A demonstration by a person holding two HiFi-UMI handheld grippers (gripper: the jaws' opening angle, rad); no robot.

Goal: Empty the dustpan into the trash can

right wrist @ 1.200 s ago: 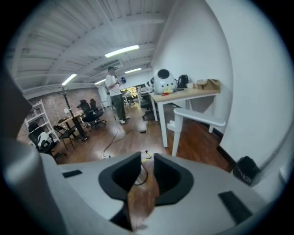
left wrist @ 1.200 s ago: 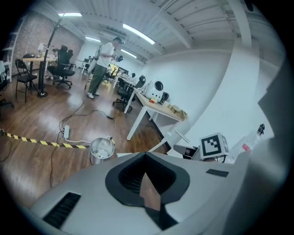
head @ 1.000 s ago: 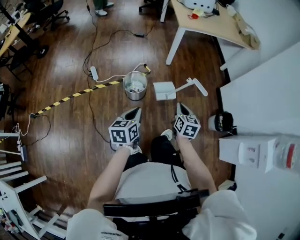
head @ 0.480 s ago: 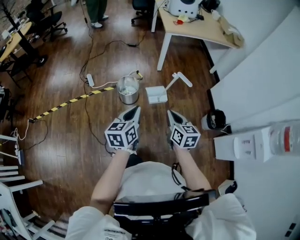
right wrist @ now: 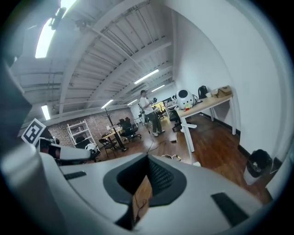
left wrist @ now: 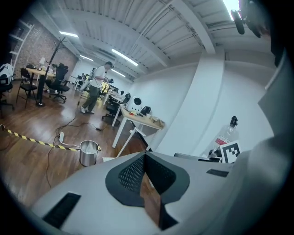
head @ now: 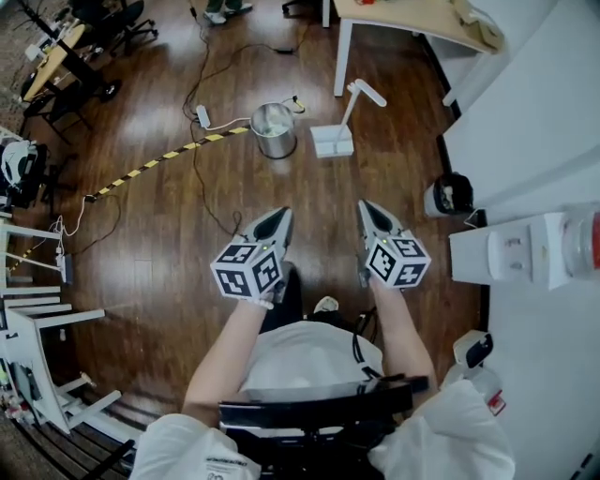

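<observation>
Both hand-held grippers now sit farther from the pail and pan than a second ago; the gap of bare floor ahead of them has widened in the head view.

Left hand-held gripper (head: 279, 219): jaws clenched, tips meeting, nothing between them (left wrist: 145, 157). Right hand-held gripper (head: 367, 214): jaws likewise clenched and empty (right wrist: 147, 159). The two are side by side, apart, both pointing forward and slightly down over the dark wooden floor (head: 159, 253).

Round silver metal trash can (head: 273, 130): upright on the floor, well ahead of the left hand-held gripper, pale contents visible inside. Also seen from the left gripper view (left wrist: 89, 152).

White plastic dustpan (head: 333, 141): on the floor just right of the trash can, not touching it; its long handle slants up-right toward a leg of the light wooden tabletop (head: 412, 21). Neither hand-held gripper touches it.

Yellow-and-black striped tape (head: 155, 165) runs across the floor to the left side of the trash can. White power strip (head: 202, 116) lies nearby on the left. Small black bin (head: 450, 193) stands by the right wall.
</observation>
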